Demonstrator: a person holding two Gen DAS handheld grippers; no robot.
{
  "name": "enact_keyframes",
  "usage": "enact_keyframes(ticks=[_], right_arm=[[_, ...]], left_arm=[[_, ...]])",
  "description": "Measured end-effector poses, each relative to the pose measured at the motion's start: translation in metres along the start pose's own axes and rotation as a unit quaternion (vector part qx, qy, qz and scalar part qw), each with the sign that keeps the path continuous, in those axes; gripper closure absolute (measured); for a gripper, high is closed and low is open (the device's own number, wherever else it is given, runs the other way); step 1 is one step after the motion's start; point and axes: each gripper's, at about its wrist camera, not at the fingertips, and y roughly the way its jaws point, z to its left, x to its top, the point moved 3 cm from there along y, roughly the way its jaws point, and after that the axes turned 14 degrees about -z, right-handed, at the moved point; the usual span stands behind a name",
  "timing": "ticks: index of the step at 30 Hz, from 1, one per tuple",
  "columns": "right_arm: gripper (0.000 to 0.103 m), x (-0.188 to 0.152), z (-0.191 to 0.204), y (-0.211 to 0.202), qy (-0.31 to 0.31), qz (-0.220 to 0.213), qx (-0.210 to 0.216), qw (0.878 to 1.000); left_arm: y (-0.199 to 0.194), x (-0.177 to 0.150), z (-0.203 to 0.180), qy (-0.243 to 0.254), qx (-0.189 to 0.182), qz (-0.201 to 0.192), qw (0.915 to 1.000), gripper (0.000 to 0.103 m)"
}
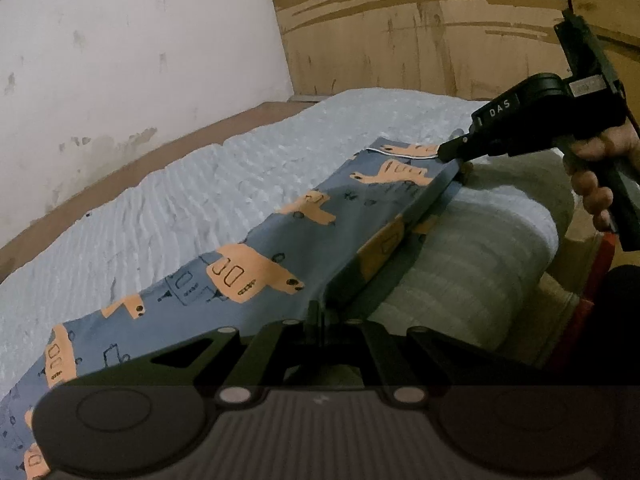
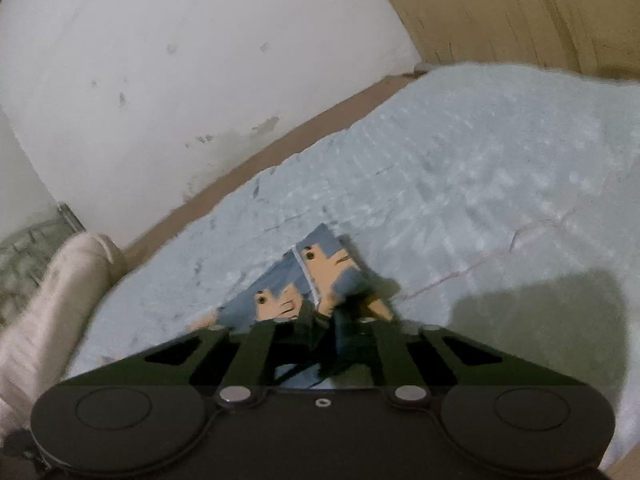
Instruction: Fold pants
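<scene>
Blue cotton pants printed with orange vehicles [image 1: 256,264] lie stretched in a long folded strip across a pale blue textured bed cover [image 1: 168,208], running from the near left to the far right. The left gripper [image 1: 316,316] has its jaws pressed together, pinching the near fold of the cloth. At the far end the right gripper [image 1: 450,152], held in a hand [image 1: 596,168], meets the hem; in its own view its jaws [image 2: 326,320] stand slightly parted around the blurred fabric, and whether they press it cannot be told. A white wall [image 1: 140,40] and brown cardboard [image 1: 420,28] stand beyond.
</scene>
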Motion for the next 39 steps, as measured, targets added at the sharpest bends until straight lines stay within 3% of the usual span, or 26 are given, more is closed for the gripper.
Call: enact_keyframes(ticks=[4, 6, 7, 8, 11, 14, 16, 18, 22, 26, 30, 33, 39], right_arm=[[0.092, -0.006, 0.003, 0.004, -0.061, 0.010, -0.018, 0.998], [0.083, -0.008, 0.003, 0.000, -0.075, 0.005, -0.023, 0.997], [0.080, -0.008, 0.002, -0.003, -0.079, 0.000, -0.023, 0.997], [0.074, -0.007, 0.002, -0.005, -0.080, -0.004, -0.025, 0.996], [0.045, -0.005, -0.006, -0.008, -0.085, -0.013, -0.047, 0.995], [0.045, -0.003, -0.013, -0.009, -0.075, -0.017, -0.058, 0.995], [0.040, -0.004, -0.010, -0.008, -0.103, -0.018, -0.070, 0.992], [0.027, -0.010, 0.001, -0.006, -0.173, -0.017, -0.092, 0.981], [0.026, -0.016, 0.022, -0.006, -0.250, -0.033, -0.113, 0.961], [0.001, -0.025, 0.062, -0.011, -0.273, -0.053, -0.061, 0.959], [0.001, -0.049, 0.113, -0.007, -0.271, -0.037, 0.029, 0.961], [0.001, -0.070, 0.151, 0.003, -0.262, -0.014, 0.090, 0.961], [0.001, -0.112, 0.220, 0.022, -0.274, 0.028, 0.160, 0.948]], left_arm=[[-0.001, 0.000, 0.002, -0.017, -0.007, 0.001, 0.9998, 0.096], [-0.005, 0.003, 0.005, -0.035, -0.010, -0.004, 0.9993, 0.074], [-0.008, 0.004, 0.008, -0.042, -0.007, -0.007, 0.9991, 0.051], [-0.010, 0.006, 0.009, -0.046, 0.000, -0.010, 0.9989, 0.041], [-0.020, 0.015, 0.017, -0.054, 0.020, -0.024, 0.9981, 0.034], [-0.033, 0.026, 0.028, -0.057, 0.050, -0.039, 0.9963, 0.026], [-0.048, 0.034, 0.041, -0.052, 0.080, -0.053, 0.9939, 0.018], [-0.069, 0.042, 0.059, -0.045, 0.123, -0.065, 0.9892, 0.013], [-0.113, 0.046, 0.099, -0.027, 0.200, -0.062, 0.9774, 0.004], [-0.154, 0.026, 0.140, -0.023, 0.276, -0.034, 0.9602, 0.000], [-0.177, -0.019, 0.172, -0.053, 0.332, 0.013, 0.9417, 0.000], [-0.185, -0.054, 0.191, -0.108, 0.343, 0.038, 0.9325, 0.000], [-0.185, -0.103, 0.243, -0.233, 0.352, 0.034, 0.9057, 0.000]])
